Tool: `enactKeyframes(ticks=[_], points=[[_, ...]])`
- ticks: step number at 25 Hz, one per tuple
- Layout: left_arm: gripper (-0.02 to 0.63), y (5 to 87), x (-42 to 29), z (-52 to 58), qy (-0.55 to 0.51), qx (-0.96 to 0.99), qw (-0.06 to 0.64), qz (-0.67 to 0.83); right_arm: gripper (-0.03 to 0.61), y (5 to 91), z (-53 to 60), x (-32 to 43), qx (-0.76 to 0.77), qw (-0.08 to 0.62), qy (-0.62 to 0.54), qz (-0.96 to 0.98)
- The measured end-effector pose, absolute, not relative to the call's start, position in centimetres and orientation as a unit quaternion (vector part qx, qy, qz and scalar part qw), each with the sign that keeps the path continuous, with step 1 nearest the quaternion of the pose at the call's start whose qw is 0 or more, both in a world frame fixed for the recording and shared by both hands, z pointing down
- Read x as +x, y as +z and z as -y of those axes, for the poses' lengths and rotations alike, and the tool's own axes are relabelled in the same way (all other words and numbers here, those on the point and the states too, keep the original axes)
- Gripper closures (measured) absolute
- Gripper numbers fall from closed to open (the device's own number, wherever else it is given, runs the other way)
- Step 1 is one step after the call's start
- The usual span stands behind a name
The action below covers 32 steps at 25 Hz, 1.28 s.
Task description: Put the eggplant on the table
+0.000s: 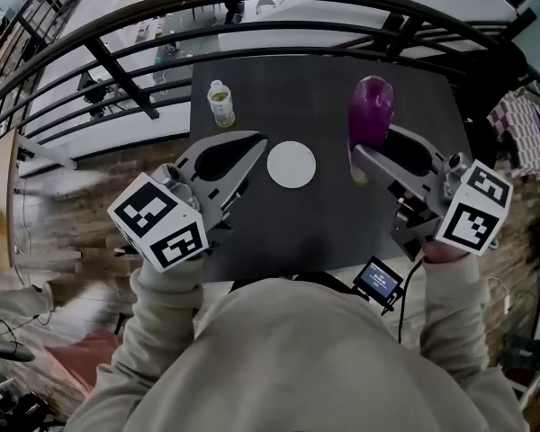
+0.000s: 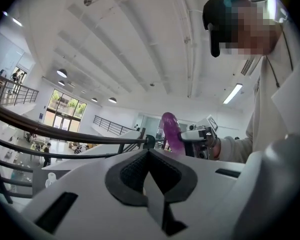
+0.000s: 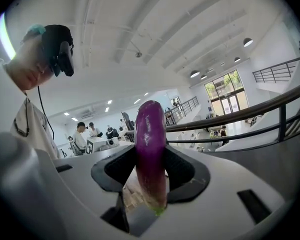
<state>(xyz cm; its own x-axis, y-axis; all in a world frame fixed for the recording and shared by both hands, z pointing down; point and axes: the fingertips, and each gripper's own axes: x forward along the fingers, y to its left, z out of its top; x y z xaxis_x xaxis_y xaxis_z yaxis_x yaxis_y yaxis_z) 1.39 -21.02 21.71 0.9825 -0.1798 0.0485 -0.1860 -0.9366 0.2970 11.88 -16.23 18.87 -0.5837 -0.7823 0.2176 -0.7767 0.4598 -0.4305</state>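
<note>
The person stands at the near edge of a dark surface [image 1: 315, 219] with both forearms in pale sleeves stretched forward, a gripper in each hand and the marker cubes nearest the body. Both grippers are held about level and turned slightly inward toward a white round plate [image 1: 291, 165] that lies flat near the middle of the surface. The left gripper [image 1: 255, 144] reaches in from the left of the plate, its tips just beside the plate's rim. Its jaws are brought together at the tips with nothing between them. The right gripper [image 1: 375, 147] comes in from the right of the plate, and its jaws stand fairly wide, clamped on the one eggplant [image 1: 372, 111]. The eggplant is purple and glossy and stands upright between the pads. They grip its lower part, so the green stem end pokes out below them and most of its length rises above them. It hangs over the surface to the right of the plate and a little beyond it, apart from the plate. From here I cannot tell whether its lower end touches the surface. By my count there are two grippers, one eggplant, one plate and one small clear bottle [image 1: 220, 103] with a white cap, which stands upright beyond the plate and to its left. There is also one small device with a lit screen [image 1: 379, 280] at the near edge, to the right of the plate.
</note>
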Motion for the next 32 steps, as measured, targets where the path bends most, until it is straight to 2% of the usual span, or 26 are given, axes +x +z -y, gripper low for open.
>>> enactKeyframes(ticks=[32], points=[[0.607,22.2,1.4,23.0,0.011,0.972,0.183,0.146,0.383,20.3,21.5,10.8,-0.389,0.008,-0.270,-0.881]])
